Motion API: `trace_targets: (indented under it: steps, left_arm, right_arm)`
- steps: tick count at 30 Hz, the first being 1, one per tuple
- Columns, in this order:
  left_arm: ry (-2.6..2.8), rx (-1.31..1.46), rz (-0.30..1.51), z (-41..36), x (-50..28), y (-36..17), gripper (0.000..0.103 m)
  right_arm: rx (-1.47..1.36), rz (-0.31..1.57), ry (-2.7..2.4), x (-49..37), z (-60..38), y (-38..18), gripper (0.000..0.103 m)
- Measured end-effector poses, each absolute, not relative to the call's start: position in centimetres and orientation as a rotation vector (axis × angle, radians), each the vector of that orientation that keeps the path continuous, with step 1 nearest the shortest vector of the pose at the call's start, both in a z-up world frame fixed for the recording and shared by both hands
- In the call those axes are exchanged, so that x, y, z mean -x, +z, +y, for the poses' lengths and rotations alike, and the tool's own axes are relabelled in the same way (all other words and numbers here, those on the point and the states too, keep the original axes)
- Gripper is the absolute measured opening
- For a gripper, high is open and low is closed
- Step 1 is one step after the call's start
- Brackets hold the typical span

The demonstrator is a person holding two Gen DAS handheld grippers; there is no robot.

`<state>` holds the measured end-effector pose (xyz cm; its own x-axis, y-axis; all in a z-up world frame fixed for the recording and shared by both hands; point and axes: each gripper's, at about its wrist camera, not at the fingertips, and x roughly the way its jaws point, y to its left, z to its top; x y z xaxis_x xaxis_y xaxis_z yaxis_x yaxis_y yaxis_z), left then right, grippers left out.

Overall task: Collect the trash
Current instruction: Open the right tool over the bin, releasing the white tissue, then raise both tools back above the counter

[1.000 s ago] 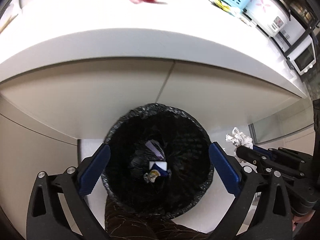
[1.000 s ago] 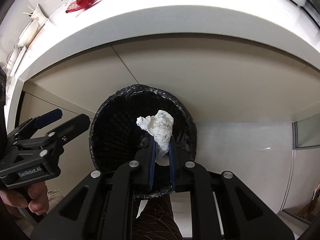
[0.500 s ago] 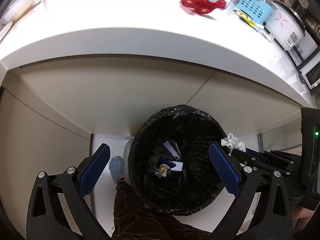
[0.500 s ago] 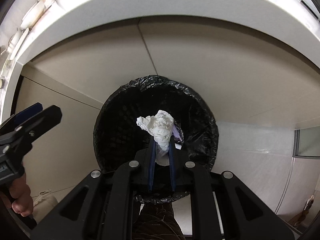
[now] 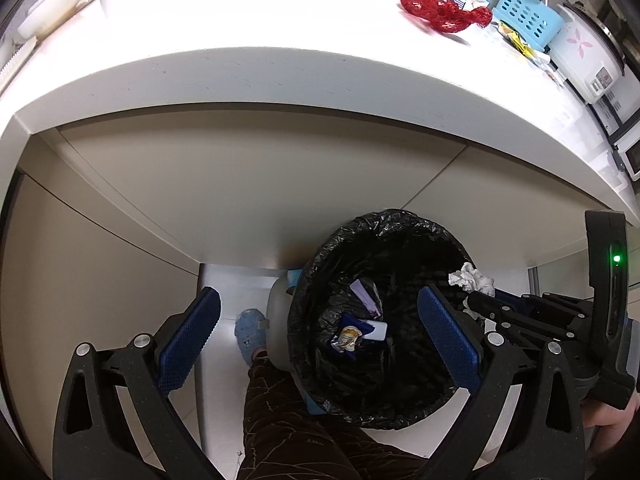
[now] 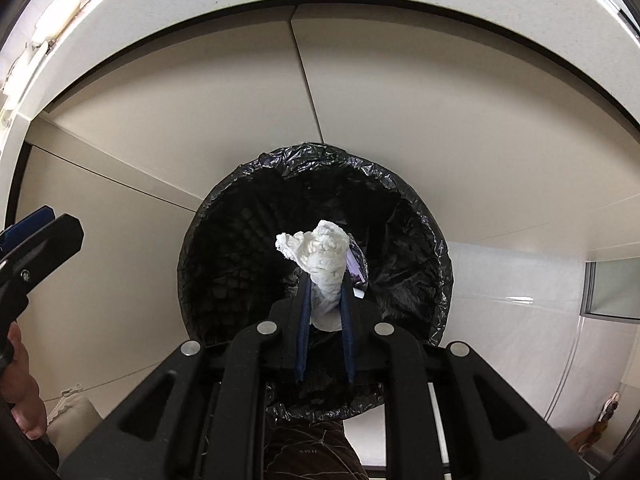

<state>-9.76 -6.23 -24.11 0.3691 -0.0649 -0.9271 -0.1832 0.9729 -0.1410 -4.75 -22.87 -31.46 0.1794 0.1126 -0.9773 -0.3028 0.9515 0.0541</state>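
Note:
A bin lined with a black bag (image 5: 400, 224) (image 6: 424, 216) stands on the floor under the white counter (image 5: 256, 76). Several wrappers (image 5: 356, 332) lie at its bottom. My right gripper (image 6: 325, 280) is shut on a crumpled white tissue (image 6: 320, 252) and holds it over the bin's opening; it also shows in the left wrist view (image 5: 472, 300), with the tissue (image 5: 470, 280) at the bin's right rim. My left gripper (image 5: 320, 332) is open and empty, above the bin's left side.
On the counter lie a red net bag (image 5: 440, 10), a blue basket (image 5: 524, 16) and a rice cooker (image 5: 588, 56). Beige cabinet doors (image 6: 240, 112) stand behind the bin. The person's leg (image 5: 288, 420) and blue slipper (image 5: 250, 330) are by the bin.
My left gripper has moved left and up, so the bin now sits to its right. My right gripper has moved closer over the bin with the tissue still held.

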Motion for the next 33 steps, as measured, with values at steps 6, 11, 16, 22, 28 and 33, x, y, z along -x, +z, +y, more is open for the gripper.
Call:
trace_targets:
  steps: [6, 11, 16, 22, 28, 33]
  left_arm:
    - [0.072, 0.225, 1.198, -6.6, 9.3, -24.3, 0.097]
    - [0.07, 0.211, 1.197, -7.1, 9.2, -24.3, 0.097]
    - [0.069, 0.199, 1.197, -7.6, 9.2, -24.0, 0.097]
    - [0.068, 0.204, 1.194, -8.1, 9.2, -21.3, 0.097]
    - [0.056, 0.197, 1.158, -9.0, 9.1, -16.5, 0.097]
    - [0.041, 0.186, 1.118, -9.7, 8.6, -12.8, 0.097]
  right_arm:
    - [0.159, 1.329, 0.291, 4.5, -23.2, -30.7, 0.042]
    - [0.173, 1.28, 0.267, 4.6, -23.8, -29.5, 0.07]
    - [0.168, 1.249, 0.24, 4.5, -24.8, -27.5, 0.084]
    - [0.14, 1.211, 0.239, 4.3, -26.0, -23.7, 0.091]
    - [0.109, 1.143, 0.225, 4.3, -26.9, -18.6, 0.094]
    - [0.094, 1.1, 0.207, 4.4, -27.3, -14.9, 0.094]
